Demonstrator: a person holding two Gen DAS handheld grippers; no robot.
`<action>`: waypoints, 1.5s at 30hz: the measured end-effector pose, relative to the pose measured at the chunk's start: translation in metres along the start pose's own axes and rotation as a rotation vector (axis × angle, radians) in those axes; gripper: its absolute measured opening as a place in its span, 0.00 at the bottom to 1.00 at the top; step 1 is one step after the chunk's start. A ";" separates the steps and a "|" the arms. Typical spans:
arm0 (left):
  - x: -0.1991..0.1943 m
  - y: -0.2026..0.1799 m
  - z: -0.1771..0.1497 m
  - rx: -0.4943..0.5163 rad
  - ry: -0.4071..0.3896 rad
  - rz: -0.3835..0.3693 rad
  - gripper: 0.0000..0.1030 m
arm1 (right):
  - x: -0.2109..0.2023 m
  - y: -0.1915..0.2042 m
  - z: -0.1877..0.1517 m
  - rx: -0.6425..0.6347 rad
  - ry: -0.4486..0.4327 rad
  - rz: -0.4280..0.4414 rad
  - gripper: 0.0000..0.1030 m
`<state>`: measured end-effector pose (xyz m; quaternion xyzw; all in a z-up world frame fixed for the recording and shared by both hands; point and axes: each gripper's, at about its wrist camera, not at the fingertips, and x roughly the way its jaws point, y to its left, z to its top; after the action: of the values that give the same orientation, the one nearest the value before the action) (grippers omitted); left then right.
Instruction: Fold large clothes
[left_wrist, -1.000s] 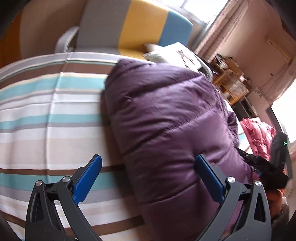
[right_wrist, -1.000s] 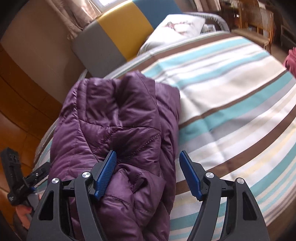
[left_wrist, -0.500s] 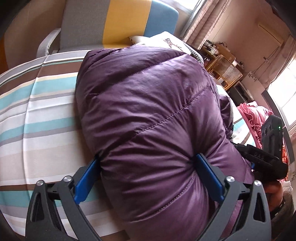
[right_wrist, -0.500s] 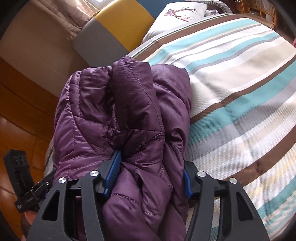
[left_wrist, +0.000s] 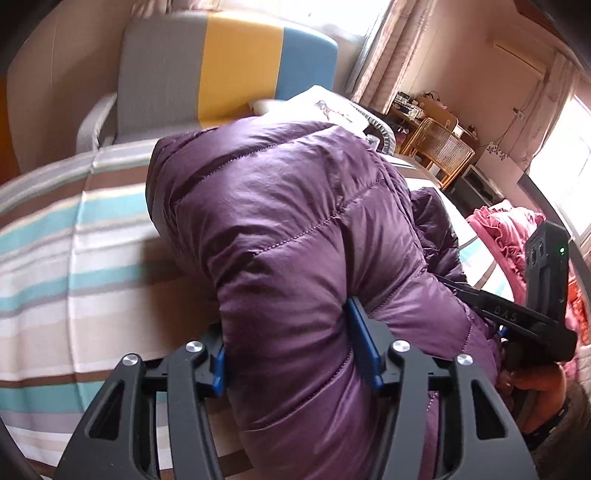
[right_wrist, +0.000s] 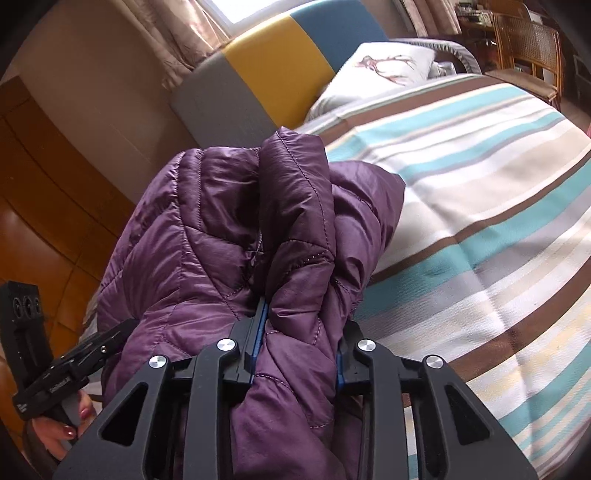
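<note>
Here, the purple puffer jacket is lying bunched on the striped bed. The left hand-held gripper is closing on its near fold, pads pressing in. The right hand-held gripper is likewise squeezing a bundle of it.

Both wrist views look steeply down along their fingers, very close over the purple jacket – left camera from one side, right from the opposite – sharing the striped bed and headboard.
</note>
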<state>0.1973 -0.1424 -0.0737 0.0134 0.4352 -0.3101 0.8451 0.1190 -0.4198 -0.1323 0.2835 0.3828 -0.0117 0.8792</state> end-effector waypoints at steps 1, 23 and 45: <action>-0.005 -0.002 0.000 0.013 -0.017 0.010 0.49 | -0.003 0.002 -0.003 -0.007 -0.011 0.004 0.26; -0.023 0.037 0.000 0.004 -0.010 0.056 0.58 | 0.001 0.022 -0.012 0.059 0.075 -0.078 0.73; -0.051 0.025 0.003 0.115 -0.115 0.132 0.41 | 0.004 0.045 -0.017 0.024 0.012 0.275 0.33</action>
<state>0.1911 -0.0968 -0.0402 0.0724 0.3655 -0.2786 0.8852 0.1211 -0.3731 -0.1220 0.3437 0.3454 0.1062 0.8668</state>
